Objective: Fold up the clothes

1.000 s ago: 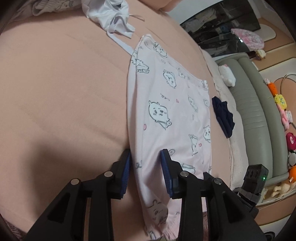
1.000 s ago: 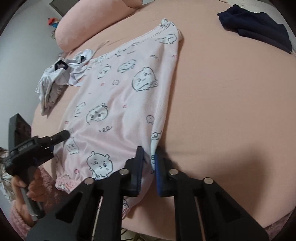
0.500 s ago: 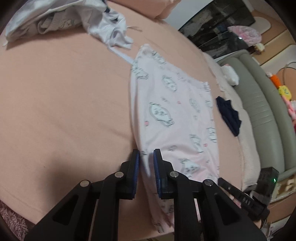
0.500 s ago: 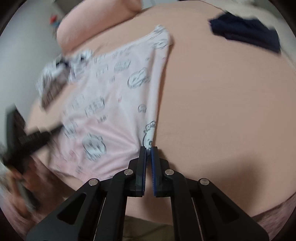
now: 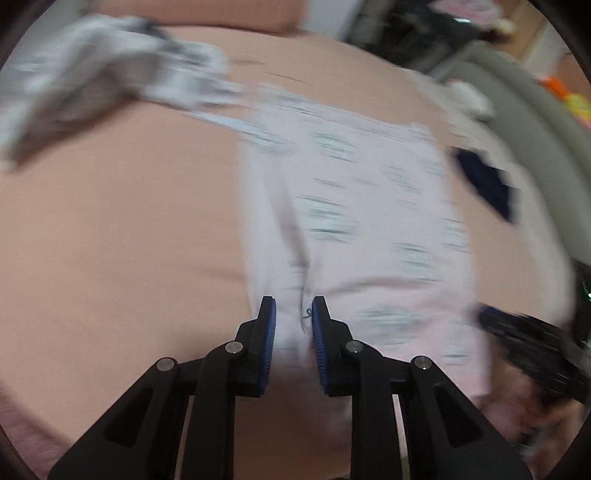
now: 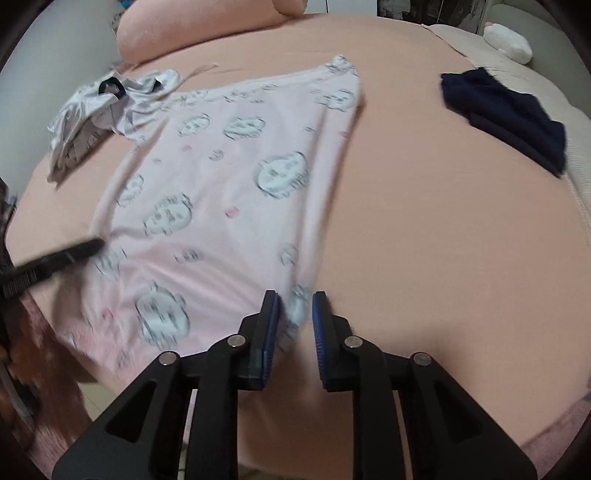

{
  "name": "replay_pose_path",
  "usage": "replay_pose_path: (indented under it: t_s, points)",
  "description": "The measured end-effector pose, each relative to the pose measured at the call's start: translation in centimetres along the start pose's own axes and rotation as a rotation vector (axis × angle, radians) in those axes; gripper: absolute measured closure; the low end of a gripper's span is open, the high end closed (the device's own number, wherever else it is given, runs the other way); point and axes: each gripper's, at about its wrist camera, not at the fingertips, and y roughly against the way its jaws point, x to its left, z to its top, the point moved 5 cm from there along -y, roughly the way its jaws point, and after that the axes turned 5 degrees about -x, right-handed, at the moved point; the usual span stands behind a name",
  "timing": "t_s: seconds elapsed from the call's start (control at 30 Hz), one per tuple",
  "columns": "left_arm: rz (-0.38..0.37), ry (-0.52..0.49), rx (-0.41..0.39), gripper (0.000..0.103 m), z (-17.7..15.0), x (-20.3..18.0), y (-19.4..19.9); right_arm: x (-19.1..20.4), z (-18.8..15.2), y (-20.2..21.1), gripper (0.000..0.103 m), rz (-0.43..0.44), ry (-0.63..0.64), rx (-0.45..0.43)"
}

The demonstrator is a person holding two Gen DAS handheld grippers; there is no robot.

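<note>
Gripping, left: the left hand-held gripper (image 5: 294, 325) was clenched on a bunched pleat at the near left edge of the pink printed garment (image 5: 369, 221). The cloth filled the gap between its blue pads, and a ridge of cloth ran away from them up the garment. This view was badly smeared by motion.
Right tool: the right hand-held gripper (image 6: 295, 321) stood with its jaws a little apart at the garment's near right corner. The hem lay against the left pad and bare bed showed beside the right pad, so it looked released rather than pinching.
Garment: the pink printed garment (image 6: 221, 192) lay spread nearly flat on the bed (image 6: 443, 240). Its gathered near hem was at the bed's front edge and its far end pointed toward the pillow (image 6: 192, 33). A few long creases ran lengthwise.
Around it: a crumpled white garment (image 6: 99, 110) touched the far left corner. A dark navy garment (image 6: 509, 114) lay well apart on the right.
Step in hand: by my reading, work on the near hem with both tools. The scene fitted either a hem taken up for a fold toward the far end or a hem being let down after smoothing, and I could not tell which.
Next move calls for: both corners handled evenly, so that the hem stayed straight and the creases did not set.
</note>
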Motion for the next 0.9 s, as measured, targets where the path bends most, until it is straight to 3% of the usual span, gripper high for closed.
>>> replay_pose_path:
  t_s: [0.07, 0.13, 0.23, 0.33, 0.43, 0.47, 0.57, 0.63, 0.7, 0.83, 0.9]
  points:
    - [0.029, -0.001, -0.006, 0.077, 0.1, 0.5, 0.3, -0.7, -0.6, 0.5, 0.086, -0.03, 0.003, -0.007]
    - [0.058, -0.001, -0.011, 0.077, 0.1, 1.0, 0.5, -1.0, -0.5, 1.0, 0.085, 0.011, -0.039, -0.021]
    - [-0.015, -0.093, 0.041, 0.077, -0.9, -2.2, -1.1, 0.4, 1.0, 1.5, 0.083, 0.091, -0.057, -0.073]
    - [-0.104, -0.199, 0.102, 0.076, -2.1, -6.0, -2.9, 3.6, 2.7, 0.9, 0.077, 0.131, 0.002, -0.093]
    - [-0.055, -0.235, 0.174, 0.076, -3.4, -6.0, -5.0, 5.3, 2.5, -1.6, 0.079, 0.161, 0.036, -0.01]
    - [-0.054, -0.224, 0.172, 0.076, -3.4, -5.6, -4.8, 5.3, 2.2, -2.3, 0.079, 0.149, 0.052, 0.003]
    - [0.058, -0.226, 0.146, 0.077, -2.8, -3.5, -3.4, 4.8, 1.5, -2.0, 0.083, 0.123, 0.09, -0.009]
    - [0.081, -0.225, 0.125, 0.078, -2.5, -2.8, -2.4, 4.0, 1.0, -1.6, 0.083, 0.104, 0.074, -0.002]
    - [0.057, -0.261, 0.089, 0.078, -2.4, -4.3, -1.6, 3.2, 1.1, -1.3, 0.078, 0.078, 0.043, -0.008]
    - [-0.114, -0.324, 0.101, 0.078, -3.0, -8.7, -1.3, 5.4, 0.9, -1.1, 0.077, 0.128, 0.074, -0.012]
    - [-0.087, -0.364, 0.159, 0.077, -4.4, -9.7, -2.5, 6.8, 0.7, -1.0, 0.077, 0.161, 0.097, -0.013]
